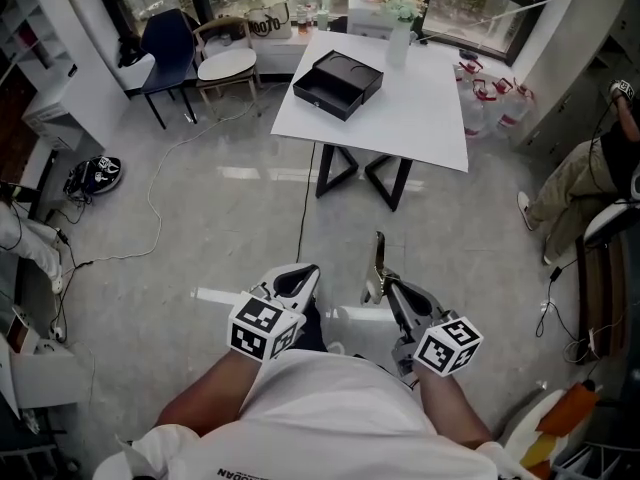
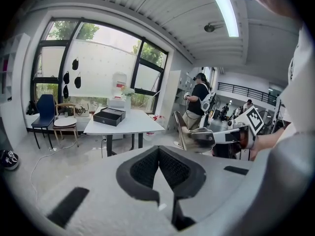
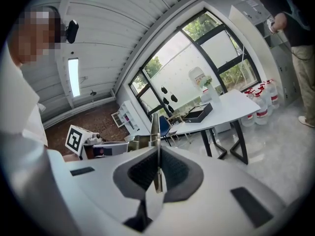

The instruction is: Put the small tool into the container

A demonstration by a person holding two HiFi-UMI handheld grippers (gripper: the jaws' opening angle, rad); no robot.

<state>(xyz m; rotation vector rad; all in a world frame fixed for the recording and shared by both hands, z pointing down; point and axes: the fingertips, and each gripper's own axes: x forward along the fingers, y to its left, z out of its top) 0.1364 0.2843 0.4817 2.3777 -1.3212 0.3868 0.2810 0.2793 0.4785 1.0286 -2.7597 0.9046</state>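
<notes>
A black open box, the container (image 1: 337,83), sits on the far left part of the white table (image 1: 420,128), well away from me. My right gripper (image 1: 385,286) is shut on the small tool (image 1: 378,258), a thin flat metal strip that sticks up past the jaws. In the right gripper view the small tool (image 3: 155,129) stands upright between the pads of that gripper (image 3: 157,154), with the container (image 3: 198,114) far behind it. My left gripper (image 1: 298,280) hangs beside it, jaws together with nothing in them. From the left gripper (image 2: 158,154) I see the tool (image 2: 180,129) to the right.
A blue chair (image 1: 170,48) and a white-seated chair (image 1: 228,63) stand left of the table. A vase of flowers (image 1: 400,28) sits on the table's far edge. Water bottles (image 1: 490,103) stand to its right. A cable (image 1: 150,208) crosses the floor. A seated person (image 1: 590,178) is at right.
</notes>
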